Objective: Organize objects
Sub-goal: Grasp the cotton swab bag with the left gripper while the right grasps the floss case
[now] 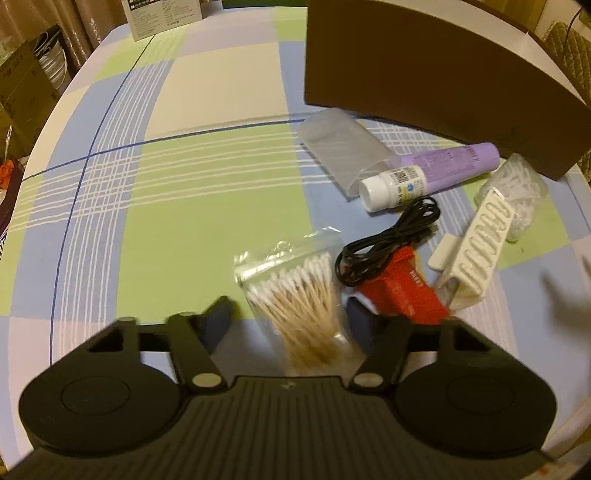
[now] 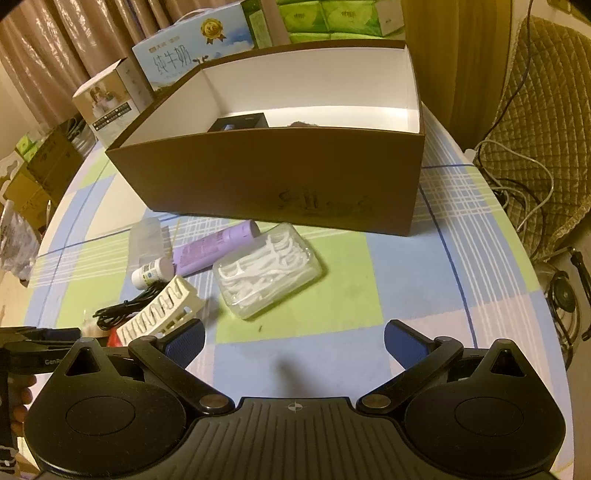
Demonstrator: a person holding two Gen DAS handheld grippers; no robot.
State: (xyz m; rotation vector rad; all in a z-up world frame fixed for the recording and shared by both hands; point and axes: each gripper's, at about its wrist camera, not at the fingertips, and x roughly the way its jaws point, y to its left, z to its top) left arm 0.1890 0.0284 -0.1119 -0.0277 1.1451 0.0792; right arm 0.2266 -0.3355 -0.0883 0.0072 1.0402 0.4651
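On your table (image 2: pixel 369 266) the open box (image 2: pixel 280 177) stands toward the far edge, with a small dark box (image 2: pixel 240 122) inside at its left. Before it lie the floss-pick case (image 2: pixel 267 267), tube (image 2: pixel 214 251), small bottle (image 2: pixel 153 273), slotted rack (image 2: pixel 162 310) and coiled cable (image 1: pixel 388 240). The swab bag (image 1: pixel 299 295) lies nearest you, left of the cable.

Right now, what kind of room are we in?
Probably a home dining or living room: a table under a checked tablecloth, curtains behind, and household stock such as a milk carton and tissue packs stacked nearby.
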